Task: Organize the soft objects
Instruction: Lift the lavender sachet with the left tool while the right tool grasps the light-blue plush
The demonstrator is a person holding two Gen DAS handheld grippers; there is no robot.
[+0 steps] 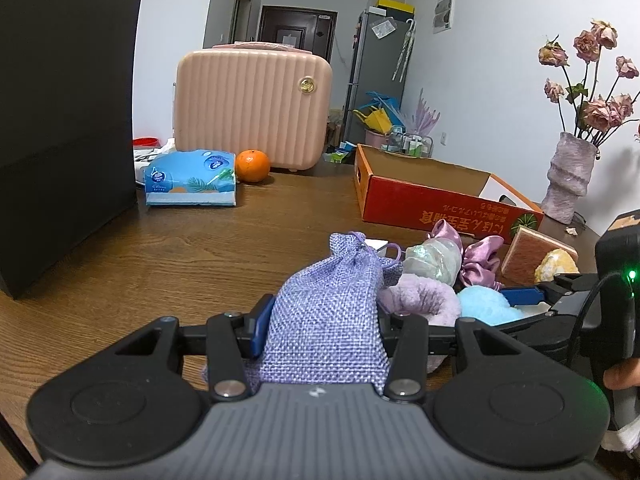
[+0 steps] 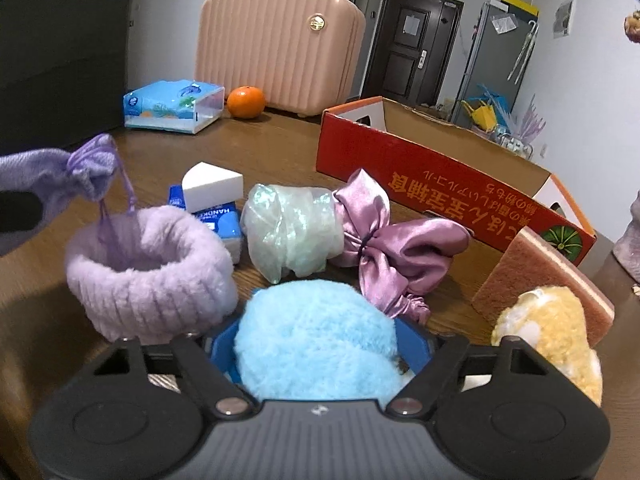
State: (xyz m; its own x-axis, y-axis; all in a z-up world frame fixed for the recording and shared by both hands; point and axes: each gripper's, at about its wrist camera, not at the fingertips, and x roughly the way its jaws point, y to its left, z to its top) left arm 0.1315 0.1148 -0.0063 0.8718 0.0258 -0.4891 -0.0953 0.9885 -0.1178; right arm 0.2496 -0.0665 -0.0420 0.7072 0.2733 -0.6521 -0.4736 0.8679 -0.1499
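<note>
Gripping purple pouch (image 1: 326,316) mid-body, left gripper (image 1: 320,330) clamped; pouch off table (image 1: 160,248). Right gripper (image 2: 320,354) clenched on blue puff (image 2: 316,344) amid pile. Red box (image 2: 440,172) beyond, apparently receptacle. Advised: lift clear of neighbours, avoid snagging drawstring.

Taking the cardboard box (image 2: 448,168) as landmark: the scrunchie (image 2: 396,248) and sponge (image 2: 540,280) lie just before it, the wedge (image 2: 212,186) and fluffy band (image 2: 148,276) further left, the orange (image 2: 246,102) and suitcase (image 2: 280,46) behind-left
</note>
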